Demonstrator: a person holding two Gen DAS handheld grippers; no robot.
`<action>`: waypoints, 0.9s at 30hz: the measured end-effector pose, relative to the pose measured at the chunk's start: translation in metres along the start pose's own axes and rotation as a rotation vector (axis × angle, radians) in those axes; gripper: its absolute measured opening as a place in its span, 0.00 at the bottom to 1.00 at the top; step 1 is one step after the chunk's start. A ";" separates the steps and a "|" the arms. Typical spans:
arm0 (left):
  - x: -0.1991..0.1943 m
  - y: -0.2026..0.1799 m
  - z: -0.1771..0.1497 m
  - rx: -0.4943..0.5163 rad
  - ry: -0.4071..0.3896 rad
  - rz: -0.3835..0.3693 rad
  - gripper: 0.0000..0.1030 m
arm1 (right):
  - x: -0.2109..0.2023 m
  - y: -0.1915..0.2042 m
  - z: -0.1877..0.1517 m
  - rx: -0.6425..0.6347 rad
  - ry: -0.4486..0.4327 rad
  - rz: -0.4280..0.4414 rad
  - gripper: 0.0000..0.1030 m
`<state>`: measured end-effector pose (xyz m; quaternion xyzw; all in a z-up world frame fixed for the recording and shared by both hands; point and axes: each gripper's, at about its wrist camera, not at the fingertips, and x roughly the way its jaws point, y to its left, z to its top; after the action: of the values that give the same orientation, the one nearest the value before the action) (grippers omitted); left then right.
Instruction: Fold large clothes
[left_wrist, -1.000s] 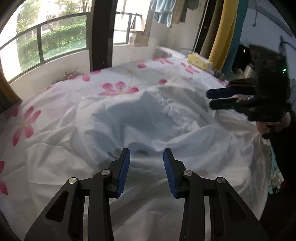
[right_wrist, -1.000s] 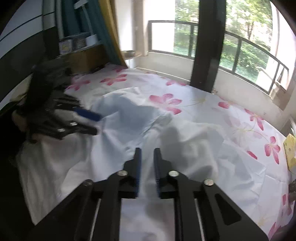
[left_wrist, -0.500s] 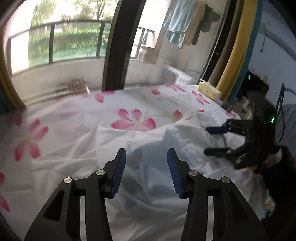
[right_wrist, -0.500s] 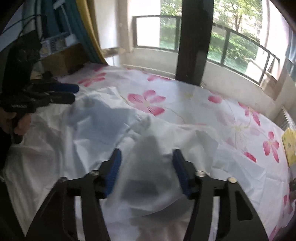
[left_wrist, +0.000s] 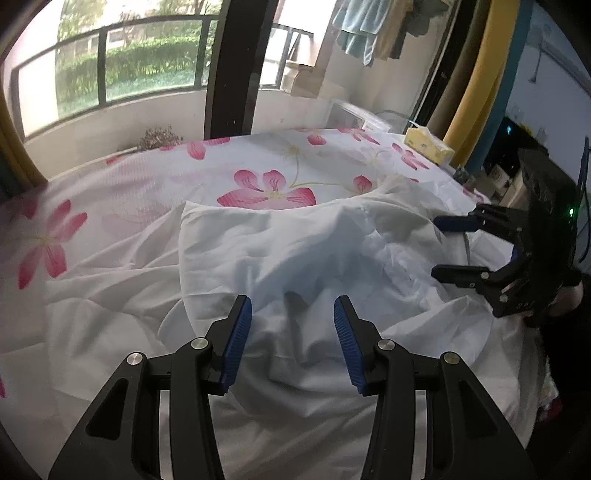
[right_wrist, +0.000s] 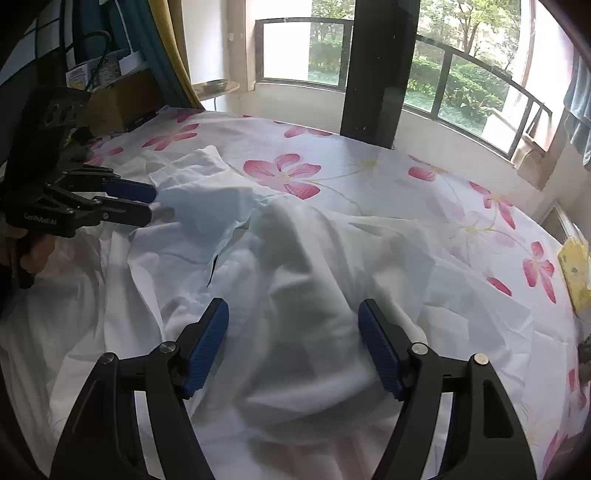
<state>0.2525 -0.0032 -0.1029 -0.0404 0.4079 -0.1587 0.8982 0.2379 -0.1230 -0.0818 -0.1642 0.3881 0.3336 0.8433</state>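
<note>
A white garment (left_wrist: 295, 258) lies crumpled on the bed (left_wrist: 147, 177), over a white sheet printed with pink flowers. It occupies the near half of the bed, toward the edge where both tools are held; its far side ends just short of the large pink flower (left_wrist: 267, 190) at the bed's middle.

Left tool (left_wrist: 293, 334) — jaws set wide, blue pads apart, nothing between them. It hovers above the near part of the garment; whether the pads touch the cloth cannot be told.

Right tool (right_wrist: 293, 341) — jaws set wide, nothing held. It hovers over a raised fold of the garment near the bed's near edge.

In the left wrist view the right tool appears at the right side of the bed, fingers pointing across the garment. In the right wrist view the left tool (right_wrist: 147, 203) appears at the left side likewise.

A yellow tissue pack (left_wrist: 428, 144) sits at the bed's far right corner. A window railing (right_wrist: 461, 62) runs behind the bed.
</note>
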 end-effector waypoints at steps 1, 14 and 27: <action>-0.003 -0.003 0.000 0.011 -0.003 0.011 0.48 | -0.003 0.000 -0.001 0.000 -0.002 -0.006 0.71; -0.039 -0.021 -0.024 0.033 -0.031 0.056 0.49 | -0.046 -0.006 -0.023 0.071 -0.041 -0.041 0.71; -0.079 -0.024 -0.058 -0.019 -0.087 0.080 0.49 | -0.085 -0.001 -0.051 0.127 -0.068 -0.084 0.71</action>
<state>0.1545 0.0030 -0.0795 -0.0395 0.3711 -0.1168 0.9204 0.1705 -0.1884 -0.0497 -0.1152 0.3722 0.2782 0.8779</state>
